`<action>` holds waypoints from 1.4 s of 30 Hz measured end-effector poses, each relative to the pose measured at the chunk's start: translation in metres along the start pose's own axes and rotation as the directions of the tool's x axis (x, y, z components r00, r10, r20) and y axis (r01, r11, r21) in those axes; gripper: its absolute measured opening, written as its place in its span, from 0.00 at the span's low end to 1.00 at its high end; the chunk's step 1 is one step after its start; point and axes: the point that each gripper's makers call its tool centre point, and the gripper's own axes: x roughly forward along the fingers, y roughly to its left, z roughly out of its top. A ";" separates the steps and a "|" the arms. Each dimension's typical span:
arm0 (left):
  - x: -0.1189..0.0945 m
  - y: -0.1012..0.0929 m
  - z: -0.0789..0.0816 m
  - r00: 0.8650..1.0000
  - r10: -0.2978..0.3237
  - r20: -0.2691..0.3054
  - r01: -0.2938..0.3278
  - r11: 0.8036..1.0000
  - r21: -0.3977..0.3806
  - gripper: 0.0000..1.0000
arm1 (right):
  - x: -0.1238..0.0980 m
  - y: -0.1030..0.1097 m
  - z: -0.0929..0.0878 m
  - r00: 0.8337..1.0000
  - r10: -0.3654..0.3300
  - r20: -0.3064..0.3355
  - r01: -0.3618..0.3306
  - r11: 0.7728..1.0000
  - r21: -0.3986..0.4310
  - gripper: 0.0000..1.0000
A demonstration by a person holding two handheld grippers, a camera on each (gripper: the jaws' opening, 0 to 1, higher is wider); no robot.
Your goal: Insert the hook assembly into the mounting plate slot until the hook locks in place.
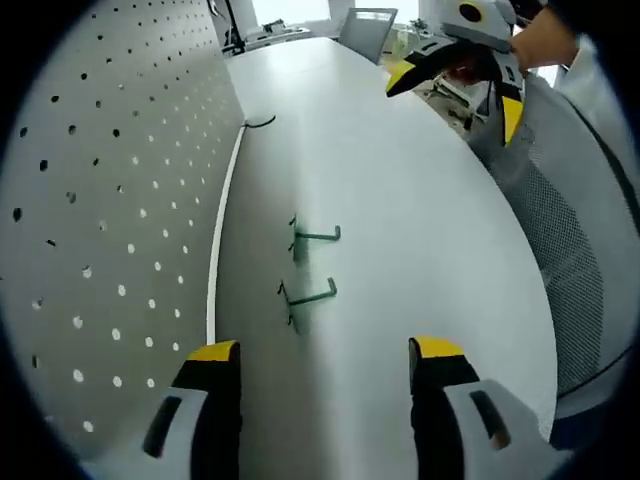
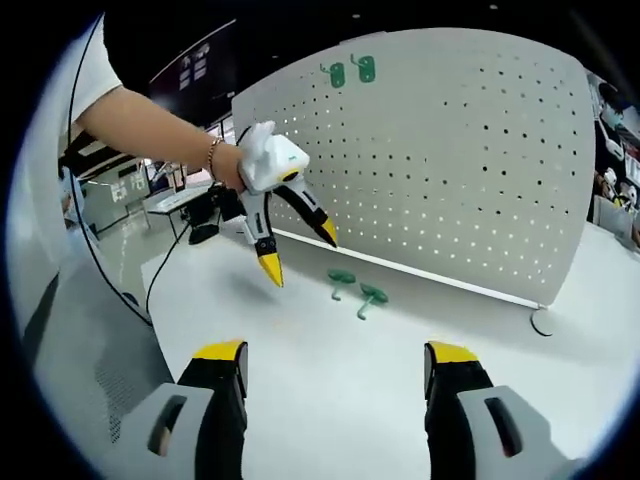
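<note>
A: Where are the hooks now?

B: Two green hooks lie on the white table (image 1: pixel 400 200), near the foot of the pegboard (image 1: pixel 110 200). In the left gripper view I call them near hook (image 1: pixel 305 297) and far hook (image 1: pixel 315 238); they are apart from each other and nothing touches them. Two more green hooks (image 2: pixel 349 71) already hang high on the board, at its upper left in the right gripper view.

A: So how much is done?

B: I judge it is partly done at most. The two on the table are not yet picked up, and no insertion is in progress. Whether the hanging ones are locked, I cannot tell.

A: And the grippers?

B: The left gripper (image 2: pixel 297 250) hangs above the table, close over the hooks, jaws spread wide and holding nothing. The right gripper (image 2: pixel 335 395) is further back, also spread wide and holding nothing.

A: Is there room to move?

B: Yes. The table around the hooks is bare. The board stands just beside them, so a low approach from that side is tight. A black cable (image 1: pixel 258 123) lies near the board's foot, well apart from the hooks. A mesh chair (image 1: pixel 560 250) stands at the table's edge.
</note>
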 end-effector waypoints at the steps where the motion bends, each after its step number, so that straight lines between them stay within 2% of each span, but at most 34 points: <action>1: 0.003 0.002 0.001 1.000 -0.003 -0.003 0.003 1.000 0.002 0.70 | 0.000 0.000 0.000 1.000 0.000 0.000 0.000 1.000 0.002 0.70; 8: 0.017 0.002 -0.003 0.998 -0.037 -0.049 0.038 0.999 0.010 0.70 | 0.000 0.000 -0.002 1.000 0.001 -0.008 -0.001 1.000 0.006 0.70; 18: 0.032 -0.003 -0.005 0.993 -0.077 -0.086 0.078 0.997 0.016 0.70 | -0.003 -0.001 -0.003 1.000 -0.005 -0.009 0.005 1.000 0.013 0.70; 22: 0.033 -0.002 -0.003 0.993 -0.090 -0.074 0.090 0.996 -0.006 0.71 | -0.003 -0.002 -0.001 1.000 -0.006 0.004 0.006 1.000 0.024 0.70; 28: 0.033 -0.002 -0.002 0.991 -0.104 -0.081 0.106 0.994 0.024 0.70 | -0.004 -0.002 0.001 1.000 -0.006 0.012 0.006 1.000 0.026 0.69; 35: 0.033 0.003 -0.001 0.992 -0.100 -0.077 0.102 0.995 0.024 0.62 | -0.005 -0.004 0.002 1.000 -0.013 0.017 0.012 0.999 0.029 0.69; 39: 0.034 0.012 0.003 0.996 -0.069 -0.049 0.067 0.997 -0.039 0.49 | -0.005 -0.004 0.002 1.000 -0.014 0.017 0.014 1.000 0.028 0.69; 42: 0.035 0.015 0.004 0.997 -0.057 -0.054 0.054 0.997 -0.057 0.39 | -0.005 -0.005 0.003 1.000 -0.018 0.021 0.017 0.999 0.032 0.69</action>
